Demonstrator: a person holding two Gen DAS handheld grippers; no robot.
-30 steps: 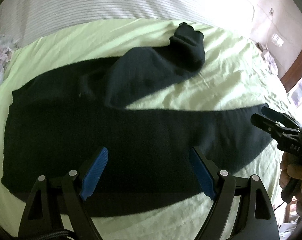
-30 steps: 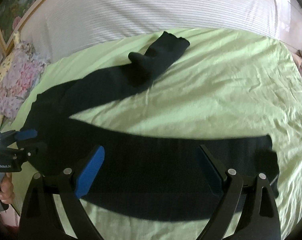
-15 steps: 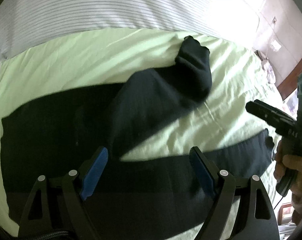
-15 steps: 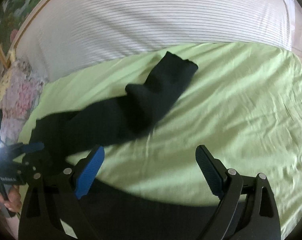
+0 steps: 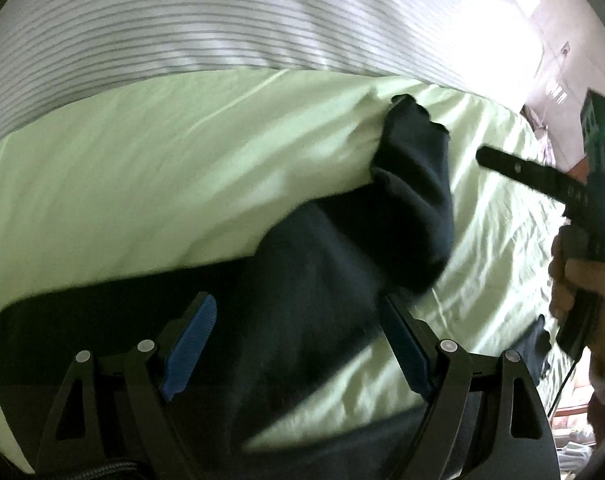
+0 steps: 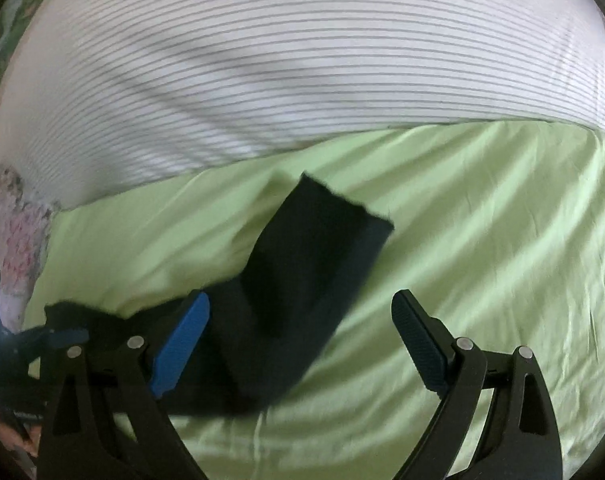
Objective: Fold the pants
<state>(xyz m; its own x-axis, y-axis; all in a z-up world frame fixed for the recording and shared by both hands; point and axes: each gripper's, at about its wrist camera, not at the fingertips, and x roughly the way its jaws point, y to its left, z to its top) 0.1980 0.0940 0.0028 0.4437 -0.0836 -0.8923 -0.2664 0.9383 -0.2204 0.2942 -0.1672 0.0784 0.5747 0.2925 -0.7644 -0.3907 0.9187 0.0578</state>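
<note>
Dark navy pants (image 5: 342, 264) lie spread on a light green bedsheet (image 5: 142, 184). The far leg (image 6: 302, 280) is doubled back on itself, its cuff (image 5: 418, 120) pointing toward the striped bedding. My left gripper (image 5: 298, 344) hovers open over the upper part of that leg, nothing between its blue pads (image 5: 190, 340). In the right wrist view my right gripper (image 6: 302, 344) is open above the folded leg's lower end, empty. The near leg shows only as a dark strip (image 5: 382, 444) at the bottom of the left view. From the left wrist view, the right gripper (image 5: 514, 170) juts in at the right, held by a hand (image 5: 574, 292).
White grey-striped bedding (image 6: 302, 80) rises behind the green sheet (image 6: 482, 260). A floral pillow (image 6: 14, 248) lies at the far left. The left gripper's body (image 6: 22, 344) shows at the left edge. A wall and wooden trim (image 5: 578, 164) stand at the right.
Both grippers have moved forward over the bed, away from the near leg and toward the folded far leg. Both stayed open and empty. The pants have not moved.
</note>
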